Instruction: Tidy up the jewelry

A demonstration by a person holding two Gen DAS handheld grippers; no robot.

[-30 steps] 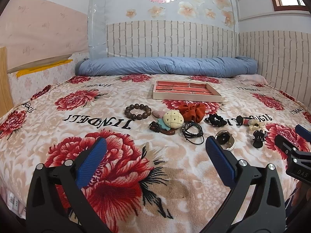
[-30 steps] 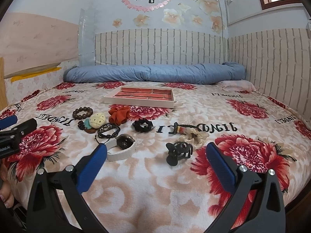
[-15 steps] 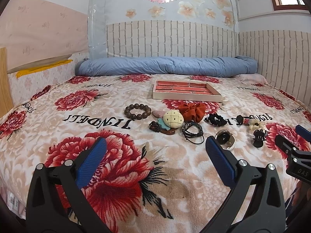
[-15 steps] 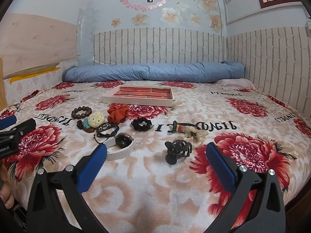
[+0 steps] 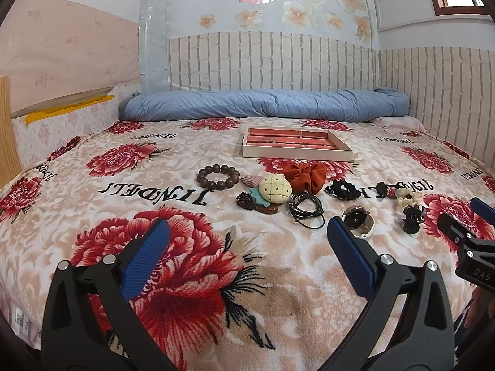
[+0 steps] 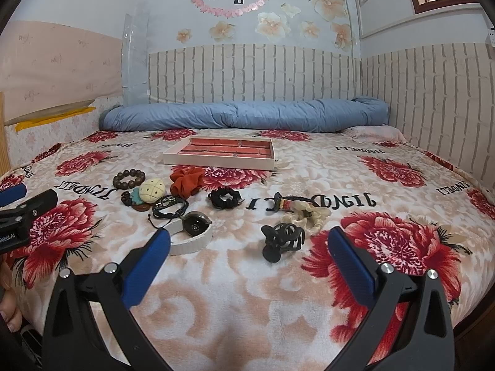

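Jewelry lies in a row on the flowered bed blanket. In the right wrist view: a black hair claw [image 6: 283, 239] just beyond my open right gripper [image 6: 249, 258], a white-strap watch [image 6: 193, 232], a black scrunchie [image 6: 225, 198], a cream scrunchie [image 6: 306, 216], black cords [image 6: 170, 205], a brown bead bracelet [image 6: 129, 178] and an orange scrunchie [image 6: 187, 182]. A tray with red compartments [image 6: 216, 162] sits behind them. My left gripper [image 5: 247, 252] is open and empty, well short of the bead bracelet [image 5: 218, 178] and the tray [image 5: 294, 154].
A rolled blue quilt [image 6: 244, 116] lies along the headboard wall. A cream round clip on a teal and brown piece [image 5: 273, 190] lies among the items. The right gripper shows at the left wrist view's right edge [image 5: 464, 232]. The bed's front edge is directly below both grippers.
The right gripper has edged closer to the black hair claw and watch. The left gripper has barely moved. Both stay open.
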